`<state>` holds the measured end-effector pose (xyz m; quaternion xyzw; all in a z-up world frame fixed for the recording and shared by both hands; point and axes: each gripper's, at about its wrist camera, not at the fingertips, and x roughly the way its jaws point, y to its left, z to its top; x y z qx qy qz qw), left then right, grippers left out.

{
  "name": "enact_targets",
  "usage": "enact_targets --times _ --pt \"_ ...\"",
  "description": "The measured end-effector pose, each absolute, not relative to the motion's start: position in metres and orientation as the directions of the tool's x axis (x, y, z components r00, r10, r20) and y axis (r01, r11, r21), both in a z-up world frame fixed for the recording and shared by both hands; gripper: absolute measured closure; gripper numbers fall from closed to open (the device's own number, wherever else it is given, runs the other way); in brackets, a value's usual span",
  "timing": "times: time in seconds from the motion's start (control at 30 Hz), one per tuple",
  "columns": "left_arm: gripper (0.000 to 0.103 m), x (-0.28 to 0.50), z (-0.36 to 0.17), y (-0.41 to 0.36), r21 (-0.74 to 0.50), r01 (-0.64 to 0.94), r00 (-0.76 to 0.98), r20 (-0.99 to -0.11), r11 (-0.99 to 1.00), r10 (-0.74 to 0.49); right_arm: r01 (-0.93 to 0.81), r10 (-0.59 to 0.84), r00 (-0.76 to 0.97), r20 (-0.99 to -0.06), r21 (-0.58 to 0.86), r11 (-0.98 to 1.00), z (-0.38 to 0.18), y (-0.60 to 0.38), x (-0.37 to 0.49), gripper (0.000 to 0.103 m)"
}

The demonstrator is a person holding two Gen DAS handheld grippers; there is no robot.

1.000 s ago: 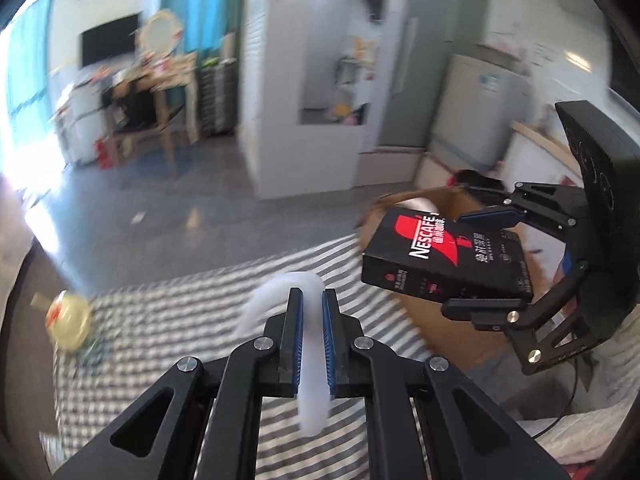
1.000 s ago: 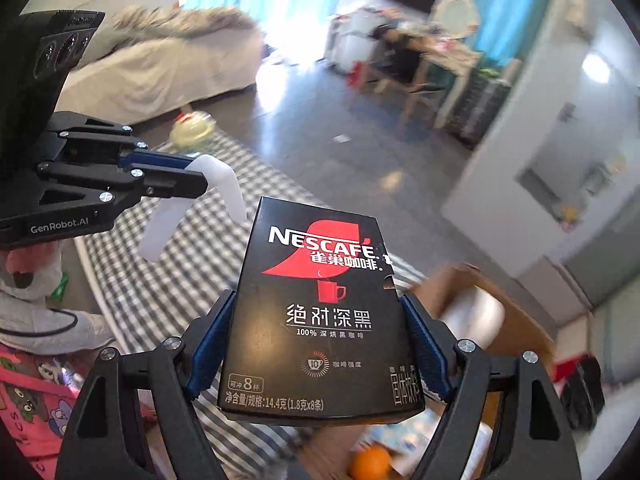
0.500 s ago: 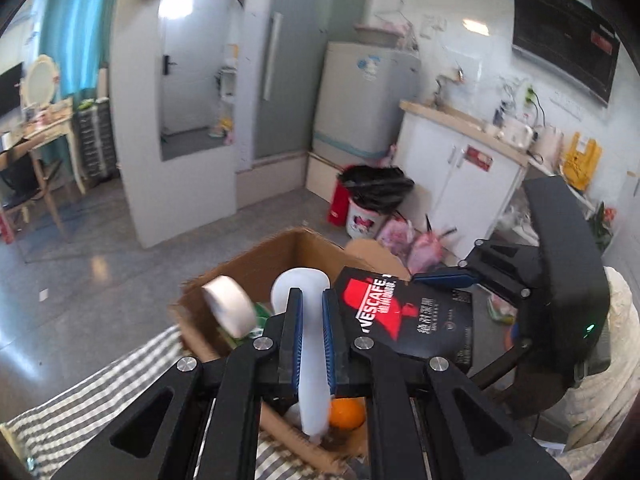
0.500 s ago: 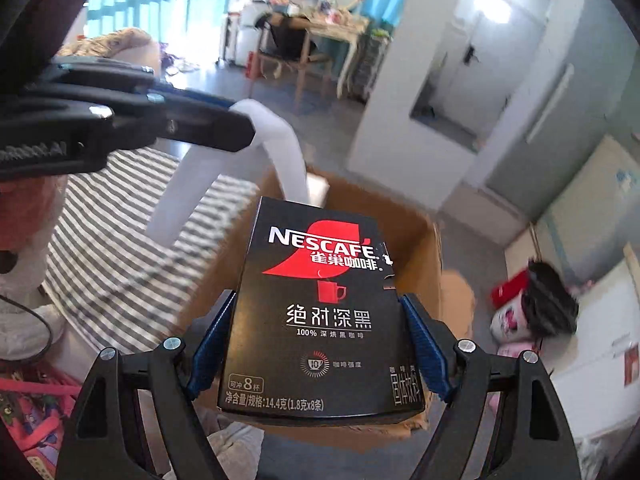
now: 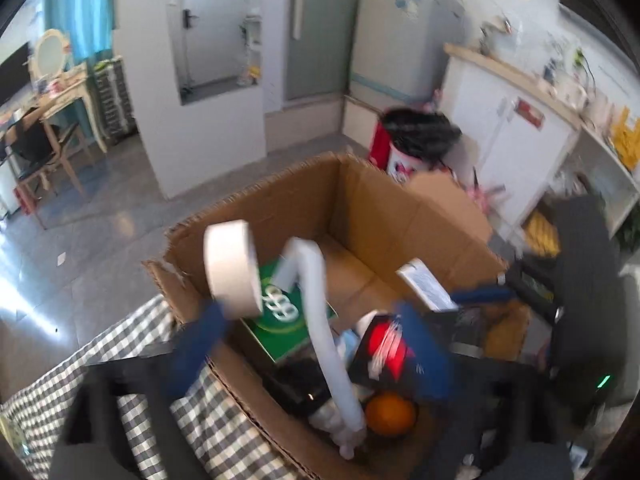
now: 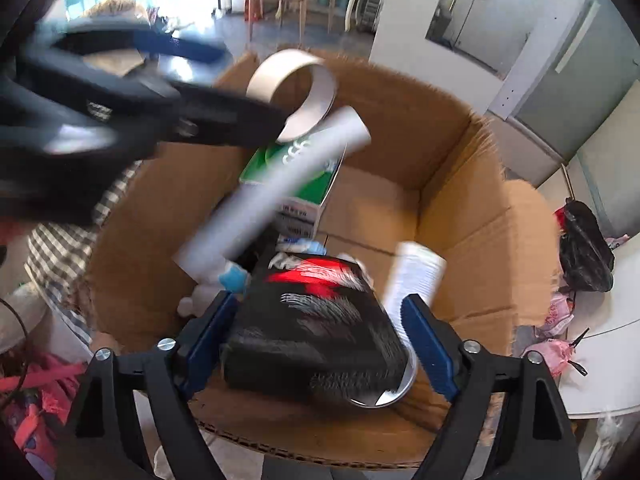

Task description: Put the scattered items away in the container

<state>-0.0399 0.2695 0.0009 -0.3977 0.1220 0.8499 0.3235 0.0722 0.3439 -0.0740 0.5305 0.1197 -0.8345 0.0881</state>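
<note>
The left gripper point(image 5: 308, 344) hangs over the open cardboard box point(image 5: 404, 216), its jaws swinging apart, the blue pads point(image 5: 200, 344) blurred on either side. Between them, touched by neither pad, a white tube point(image 5: 324, 320) hangs loose, bent at its top and slanting down into the box. From the right wrist view the same tube point(image 6: 272, 196) crosses the box mouth at a tilt, just below the left gripper's dark frame.

The right gripper point(image 6: 320, 340) also points down into the box, jaws opening. The black coffee box point(image 6: 316, 324) with a red mark lies blurred between its blue pads point(image 6: 426, 344); a gap shows on the right side, while contact on the left cannot be told.

Inside the box sit a green carton point(image 5: 280, 312) leaning against the near wall, an orange point(image 5: 390, 414), a white paper cup stack point(image 6: 416, 276) and some small white and blue bits. A roll of tape point(image 5: 232, 268) stands on the box's left rim. The box rests beside a checked cloth point(image 5: 192, 420), with a grey floor point(image 5: 120, 208) and a black-lined bin point(image 5: 416, 136) beyond
</note>
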Motion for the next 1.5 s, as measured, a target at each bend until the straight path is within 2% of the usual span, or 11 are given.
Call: enact_targets --times 0.1,0.27,0.4,0.5,0.67,0.8,1.07,1.27,1.5 --pt "0.0 -0.04 0.006 0.261 -0.056 -0.634 -0.487 -0.746 -0.772 0.454 0.248 -0.02 -0.414 -0.91 -0.092 -0.964 -0.077 0.346 0.072 0.015" --pt "0.0 -0.029 0.019 0.235 -0.048 -0.595 -0.543 -0.712 -0.803 0.445 0.181 0.018 -0.454 -0.891 -0.112 -0.977 -0.064 0.356 0.076 0.015" --pt "0.0 -0.005 0.044 0.207 -0.012 -0.552 -0.627 -0.653 -0.833 0.425 0.111 0.031 -0.518 -0.855 -0.103 -0.988 -0.032 0.35 0.09 0.015" --pt "0.0 0.016 0.054 0.191 0.014 -0.536 -0.652 -0.642 -0.844 0.403 0.024 0.071 -0.583 -0.809 -0.105 -0.994 -0.004 0.345 0.103 0.014" --pt "0.0 0.05 0.053 0.159 0.103 -0.373 -0.765 -0.597 -0.922 0.243 -0.193 0.234 -0.672 -0.703 -0.139 -0.971 0.02 0.329 0.123 0.007" --pt "0.0 0.061 0.045 0.119 0.056 -0.242 -0.788 -0.594 -0.969 0.163 -0.173 0.13 -0.708 -0.695 -0.009 -0.985 0.013 0.3 0.124 0.006" --pt "0.0 0.079 0.028 0.047 0.053 -0.034 -0.79 -0.613 -0.998 -0.006 -0.147 0.131 -0.71 -0.692 -0.037 -0.988 -0.001 0.247 0.138 0.006" --pt "0.0 0.096 0.024 0.026 0.019 0.025 -0.778 -0.628 -1.0 -0.031 -0.133 0.153 -0.678 -0.719 -0.084 -0.988 -0.011 0.23 0.147 0.006" --pt "0.0 0.105 0.021 0.033 0.031 0.009 -0.769 -0.638 -0.999 -0.026 -0.136 0.152 -0.663 -0.733 -0.082 -0.987 -0.018 0.232 0.148 0.006"
